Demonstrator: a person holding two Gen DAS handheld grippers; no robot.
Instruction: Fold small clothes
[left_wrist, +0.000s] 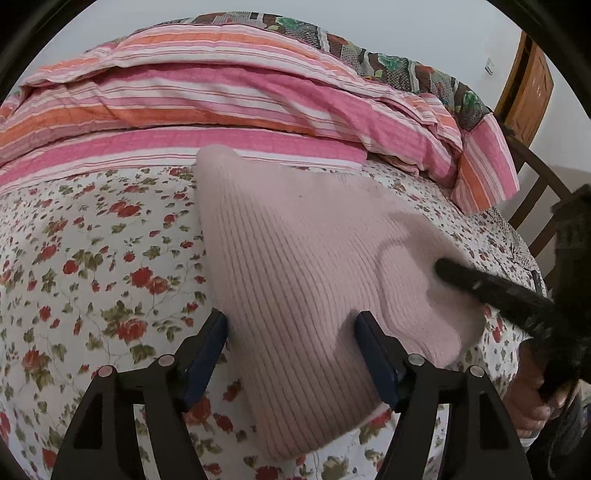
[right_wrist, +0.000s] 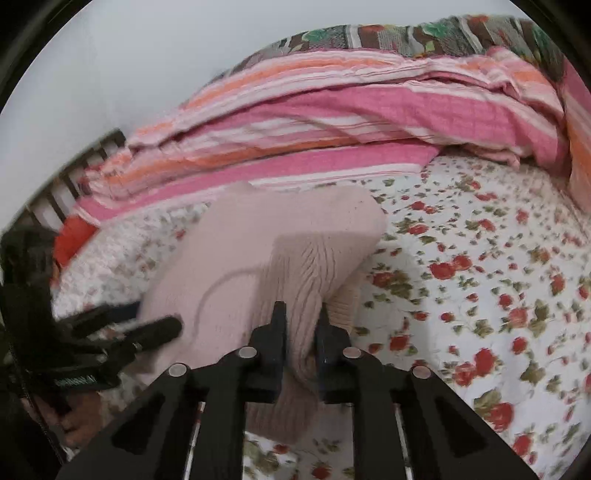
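The right tool (right_wrist: 300, 314) is clamped on a bunched edge of the pink ribbed knit garment (left_wrist: 295, 258), its two fingers drawn nearly together with a thick wad of the knit squeezed between them, and that pinched part is lifted off the bed while the rest of the cloth lies ahead of the tool on the floral bedsheet (left_wrist: 92, 258). Over on the other side, the left tool (left_wrist: 291, 325) stands apart, its blue-padded fingers straddling the near part of the garment without pressing on it; one pad sits just beside the cloth's edge, the other rests over the knit. So this reads as the middle of a fold: one side is gripped and raised, and the other side is either just let go or waiting to be taken. In the left wrist view the right tool comes in from the side, its dark finger reaching into the fold of the knit, where a curved seam, perhaps a neckline or armhole, shows just ahead of it. Beyond both tools, well past the garment, a striped pink and orange quilt (left_wrist: 221, 92) is heaped along the far side of the bed. The next move, as I judge it, calls for carrying the gripped edge across over the flat part, keeping the wad from slipping, while the left tool either pins the near edge or pinches it to keep the fold line straight. The knit looks soft and stretchy, so it may sag and drag.
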